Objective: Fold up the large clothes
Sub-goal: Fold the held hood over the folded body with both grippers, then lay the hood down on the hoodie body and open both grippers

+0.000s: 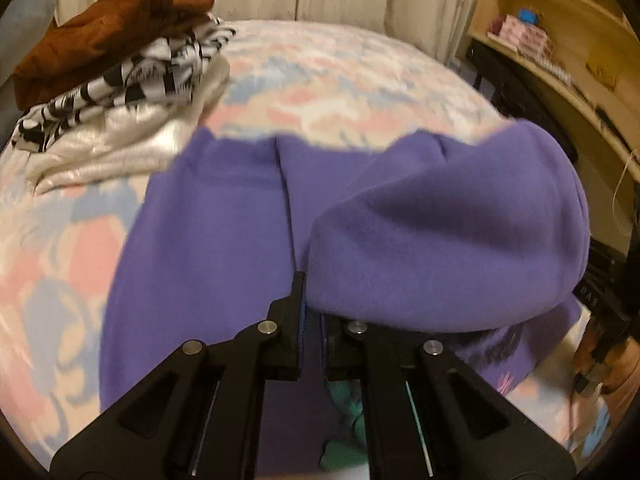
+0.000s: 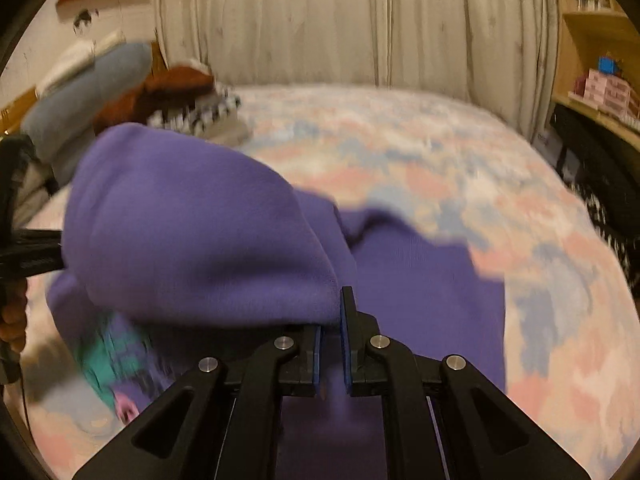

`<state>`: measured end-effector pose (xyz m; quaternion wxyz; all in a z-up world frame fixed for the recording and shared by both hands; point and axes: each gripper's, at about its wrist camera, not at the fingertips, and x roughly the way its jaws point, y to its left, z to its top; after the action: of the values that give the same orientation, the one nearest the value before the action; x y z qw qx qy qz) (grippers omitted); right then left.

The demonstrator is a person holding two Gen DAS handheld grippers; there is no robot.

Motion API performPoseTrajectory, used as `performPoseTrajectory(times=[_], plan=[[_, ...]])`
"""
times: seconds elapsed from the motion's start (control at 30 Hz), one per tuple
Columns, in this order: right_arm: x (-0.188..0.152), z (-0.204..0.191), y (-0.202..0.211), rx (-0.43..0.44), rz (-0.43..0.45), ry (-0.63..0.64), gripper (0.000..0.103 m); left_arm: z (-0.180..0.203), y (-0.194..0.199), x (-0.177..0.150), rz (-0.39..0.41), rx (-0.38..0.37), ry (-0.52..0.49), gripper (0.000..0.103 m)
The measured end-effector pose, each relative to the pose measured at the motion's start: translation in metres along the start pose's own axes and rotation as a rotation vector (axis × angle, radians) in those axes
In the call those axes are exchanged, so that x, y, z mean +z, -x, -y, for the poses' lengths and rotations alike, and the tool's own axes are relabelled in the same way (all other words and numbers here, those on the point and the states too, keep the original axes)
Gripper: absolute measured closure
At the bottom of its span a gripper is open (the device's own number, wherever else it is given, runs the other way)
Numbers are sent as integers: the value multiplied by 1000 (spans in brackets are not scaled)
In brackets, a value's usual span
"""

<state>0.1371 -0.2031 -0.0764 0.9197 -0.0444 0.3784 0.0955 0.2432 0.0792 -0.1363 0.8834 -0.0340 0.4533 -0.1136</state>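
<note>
Left wrist view: left tongs [image 1: 310,320] are pinched nearly closed on an edge of the purple garment [image 1: 208,240], cloth caught between the blue pads. The lifted part billows to the right of the tongs as a rounded hump; the rest lies flat on the bed [image 1: 340,80], on the pink-and-blue bedspread. My read: the edge is held up off the lower layer so it can be carried across as a fold without dragging it. A stack of clothes [image 1: 120,72] (brown on top, black-and-white check under it, pale cloth at the bottom) sits at the far left of the bed, well apart from the purple piece; probably the done pile. Wooden shelves [image 1: 560,40] stand to the right of the bed.

Right wrist view: right tongs [image 2: 330,320] are also narrow and gripping the same garment's edge; the hump now sits to their left. So both tongs hold one edge, cloth slung between them, which looks like a two-point hold to keep the fold line straight. Only this view shows the other tool at the left border with a hand [image 2: 14,320] on it, a teal print on the garment low left, and a bluish pillow [image 2: 88,88] beside the stack. Only the left view shows a centre seam running down the flat part and the stack's layers clearly. Both frames are motion-blurred.
</note>
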Motion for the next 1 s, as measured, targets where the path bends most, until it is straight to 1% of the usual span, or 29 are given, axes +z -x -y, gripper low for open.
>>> performPoseTrajectory(times=[0.03, 0.07, 0.13, 0.27, 0.33, 0.4, 0.43, 0.47, 0.5, 0.53, 0.57, 0.6, 0.63, 0.7, 0.77, 0.83, 1.0], plan=[[-12, 0, 0, -2, -17, -11, 95, 1, -1, -8, -18, 4, -7, 100], [-21, 0, 1, -8, -33, -24, 90, 1, 0, -16, -36, -3, -7, 100], [-37, 1, 6, -9, -53, -51, 90, 0, 2, -25, -51, -18, -11, 100], [-60, 3, 22, 11, -53, -80, 89, -2, 14, -40, -58, -36, -30, 100], [-65, 1, 32, 20, -51, -89, 85, -4, 20, -44, -59, -74, -18, 99], [-71, 1, 43, 43, -43, -109, 69, -8, 25, -47, -63, -127, 7, 99], [-67, 2, 46, 53, -41, -120, 64, -10, 26, -47, -66, -150, 21, 94], [-64, 2, 52, 71, -32, -134, 58, -12, 27, -47, -68, -180, 38, 86], [-67, 2, 57, 87, -28, -143, 54, -14, 27, -49, -68, -220, 65, 82], [-67, 1, 62, 109, -25, -156, 51, -16, 26, -49, -66, -254, 91, 72], [-63, 2, 63, 130, -25, -169, 47, -18, 26, -49, -65, -278, 108, 65], [-63, 4, 65, 160, -27, -192, 41, -21, 24, -49, -62, -317, 136, 64], [-61, 6, 65, 197, -32, -220, 39, -24, 22, -50, -59, -369, 171, 63], [-53, 9, 61, 252, -41, -274, 32, -26, 18, -49, -52, -430, 215, 63], [-51, 15, 55, 316, -52, -344, 30, -29, 12, -49, -45, -490, 264, 63], [-49, 19, 46, 382, -62, -412, 29, -30, 6, -47, -35, -533, 293, 62], [-42, 23, 16, 466, -100, -512, 28, -28, -11, -40, -31, -602, 336, 62]])
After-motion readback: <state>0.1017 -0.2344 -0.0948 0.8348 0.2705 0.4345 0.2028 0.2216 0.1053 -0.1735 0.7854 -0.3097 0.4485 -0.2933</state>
